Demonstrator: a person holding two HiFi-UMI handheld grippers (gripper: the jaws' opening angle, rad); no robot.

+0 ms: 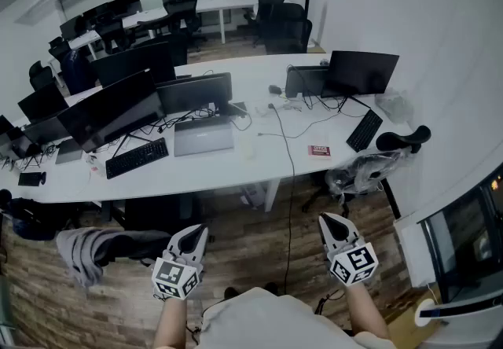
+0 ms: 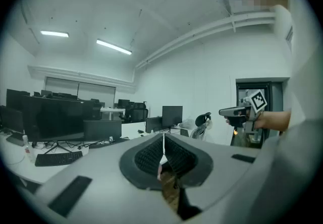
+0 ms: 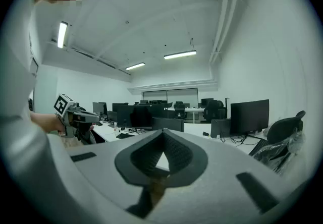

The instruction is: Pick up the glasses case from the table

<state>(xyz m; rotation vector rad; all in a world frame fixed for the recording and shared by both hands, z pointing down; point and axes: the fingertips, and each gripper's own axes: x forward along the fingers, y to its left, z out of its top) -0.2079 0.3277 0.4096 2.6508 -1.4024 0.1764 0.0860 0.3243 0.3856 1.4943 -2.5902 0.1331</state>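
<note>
My left gripper (image 2: 163, 141): clenched, jaws pressed together tip to tip, with nothing between them. It points almost level, out over the floor.
My right gripper (image 3: 162, 134): clenched too, its tips meeting and nothing in it. I hold it beside the left one, with a gap between the two.
Marker cubes (image 1: 176, 277): two, one on each gripper.
Floor (image 1: 259, 249): wood planks, under both grippers.
Table (image 1: 236, 165): one long white table across the floor in front of me. Neither gripper is near it.
Red case (image 1: 319, 151): one, small and flat, which I take for the glasses case. It lies on the right part of the table near the front edge, between the cable and the right keyboard. It is untouched and well apart from both grippers.
Keyboards (image 1: 137, 157): two, both black, one to the left and one set aslant to the right.
Laptop (image 1: 203, 137): one, grey, between the two keyboards.
Monitors (image 1: 361, 72): at least five dark screens on this table. I cannot tell the exact count.
Cable (image 1: 288, 174): one, black, running from the tabletop over the near edge towards the floor.
Chair (image 1: 402, 140): one at the right end of the table, partly wrapped in clear plastic.
</note>
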